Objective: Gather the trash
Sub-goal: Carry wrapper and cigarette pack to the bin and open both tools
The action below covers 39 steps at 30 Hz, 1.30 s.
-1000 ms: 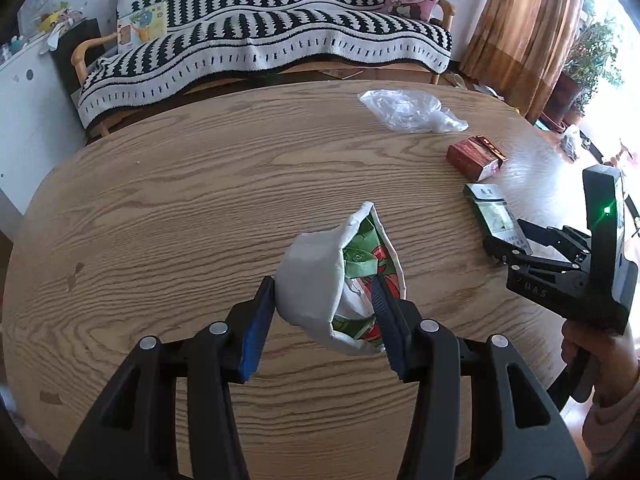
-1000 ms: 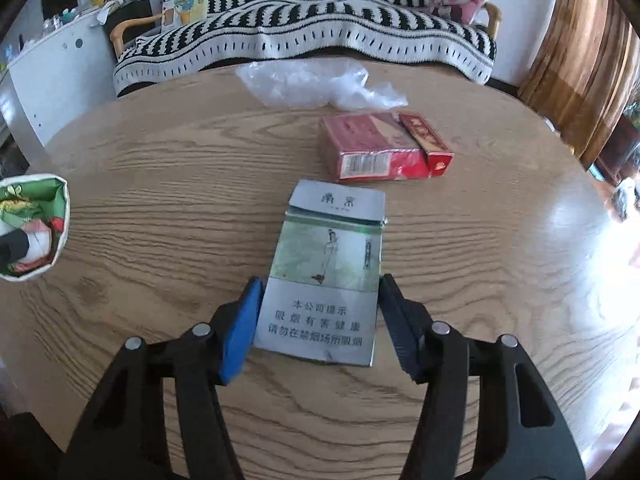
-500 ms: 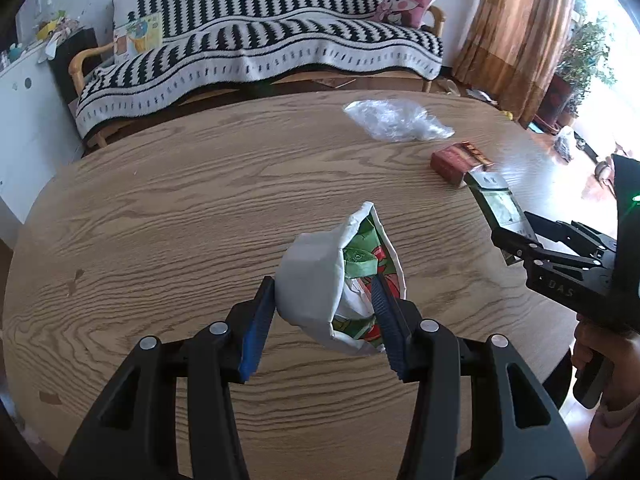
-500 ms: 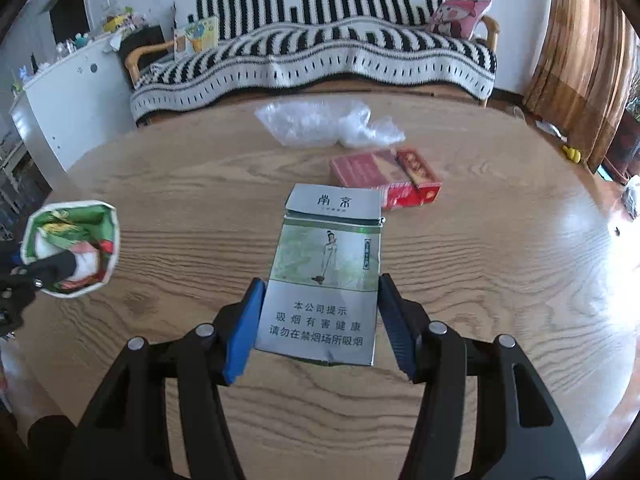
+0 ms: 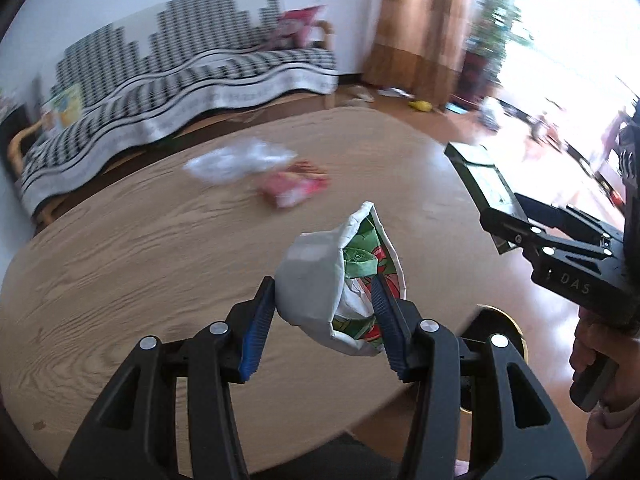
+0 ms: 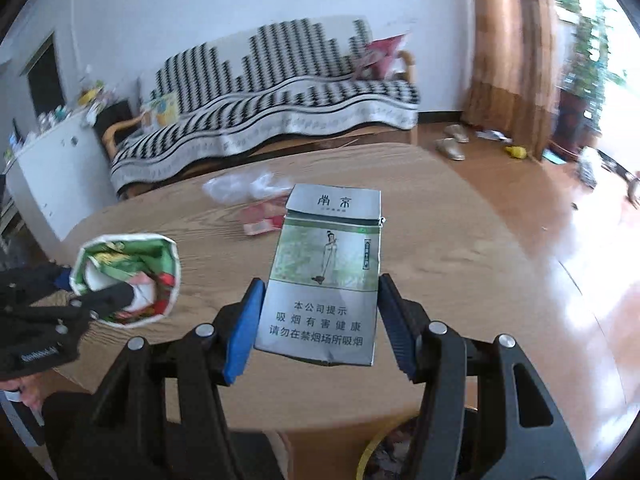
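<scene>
Right wrist: cigarette pack now lifted.

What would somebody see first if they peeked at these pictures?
First, the grey-green cigarette pack with its little painted figure, pinched in the right gripper above the wooden table. Next, the crumpled white wrapper, green and red inside, clamped in the left gripper. Behind them on the table lie a red pack and a clear plastic bag, blurry.
</scene>
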{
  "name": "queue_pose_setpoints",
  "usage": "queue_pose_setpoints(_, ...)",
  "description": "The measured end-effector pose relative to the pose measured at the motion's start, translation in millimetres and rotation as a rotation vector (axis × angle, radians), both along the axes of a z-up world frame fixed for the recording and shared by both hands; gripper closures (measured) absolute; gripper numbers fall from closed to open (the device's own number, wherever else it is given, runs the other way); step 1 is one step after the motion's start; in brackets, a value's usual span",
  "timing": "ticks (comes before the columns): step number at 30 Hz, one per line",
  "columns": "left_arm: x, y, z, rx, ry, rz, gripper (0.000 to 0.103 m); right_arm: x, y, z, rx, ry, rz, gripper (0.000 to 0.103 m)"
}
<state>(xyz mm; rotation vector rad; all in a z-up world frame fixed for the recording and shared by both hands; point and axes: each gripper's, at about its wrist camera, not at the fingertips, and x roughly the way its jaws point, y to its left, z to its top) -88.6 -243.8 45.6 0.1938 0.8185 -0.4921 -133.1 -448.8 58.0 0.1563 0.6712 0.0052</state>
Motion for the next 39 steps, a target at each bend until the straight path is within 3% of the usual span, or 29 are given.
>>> queue_pose_setpoints(7,-58.8,-110.5,-36.0,0.010,0.060,-0.230,0.055,-78.4,-83.3,-30.7,0.039,0.051,-0.153,0.046)
queue_pose_setpoints(11,-85.0,-165.9,-84.8,0.037,0.150,-0.335,0.055,-112.4,-122.7,-75.7,0.093,0.131,-0.220,0.046)
queue_pose_setpoints(15,-98.6,-207.5,-150.0,0.056,0.295,-0.417,0.055,-132.4,-152.4,-145.9,0.176,0.245,-0.283,0.046)
queue_pose_setpoints(18,-102.9,-221.7,-191.2,0.086,0.381,-0.444,0.055,-140.1,-166.3,-190.9,0.249,0.326,-0.311,0.046)
queue_pose_setpoints(21,-103.2,-228.6,-213.1,0.127,0.402,-0.459,0.055,-143.9,-176.1,-219.4,0.289,0.374,-0.328,0.046)
queue_pose_setpoints(33,-87.9,-224.3,-230.1,0.121,0.454,-0.440,0.055,-125.3,-183.3,-236.1,0.344,0.403,-0.318,0.045)
queue_pose_setpoints(35,-90.1,-224.9,-234.4,0.132,0.468,-0.437,0.044,-128.4,-190.4,-235.3,0.391,0.393,-0.318,0.039)
queue_pose_setpoints(36,-90.9,-225.6,-235.4,0.132,0.465,-0.430,0.022,-131.5,-193.2,-234.7,0.407,0.390,-0.332,0.021)
queue_pose_setpoints(37,-92.2,-224.6,-233.8,0.126,0.444,-0.424,0.009,-133.4,-197.3,-233.0,0.416,0.387,-0.349,0.013)
queue_pose_setpoints(39,-95.9,-224.1,-228.8,0.122,0.402,-0.423,0.009,-140.2,-205.4,-226.5,0.410,0.370,-0.386,0.008)
